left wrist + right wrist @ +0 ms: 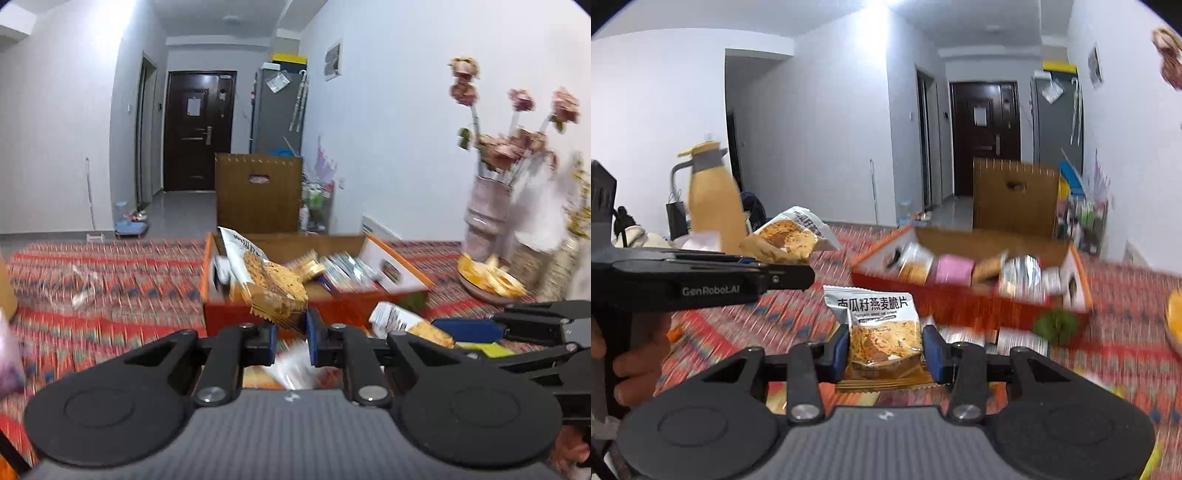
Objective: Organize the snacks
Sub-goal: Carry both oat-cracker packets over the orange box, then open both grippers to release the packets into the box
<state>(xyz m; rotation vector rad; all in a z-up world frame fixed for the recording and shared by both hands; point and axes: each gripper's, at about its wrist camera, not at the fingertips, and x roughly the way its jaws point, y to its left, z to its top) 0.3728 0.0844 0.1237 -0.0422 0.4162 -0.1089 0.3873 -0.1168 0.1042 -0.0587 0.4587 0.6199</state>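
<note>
My left gripper (290, 334) is shut on the lower edge of an oat-crisp snack packet (266, 280), held up in front of an orange cardboard box (332, 310) with several snack packets inside. My right gripper (885, 350) is shut on a second packet of the same kind (877, 325), which stands upright between the blue pads (932, 350). In the right wrist view the left gripper (775, 266) shows at the left with its packet (792, 236), a hand on its handle. The box (960, 310) lies ahead and to the right. The right gripper (454, 338) and its packet (402, 319) show low right.
A red patterned cloth (110, 295) covers the table. A vase of dried flowers (487, 221) and a plate of yellow peel (487, 280) stand right of the box. A tan thermos jug (713, 206) stands far left. A clear plastic bag (74, 284) lies left.
</note>
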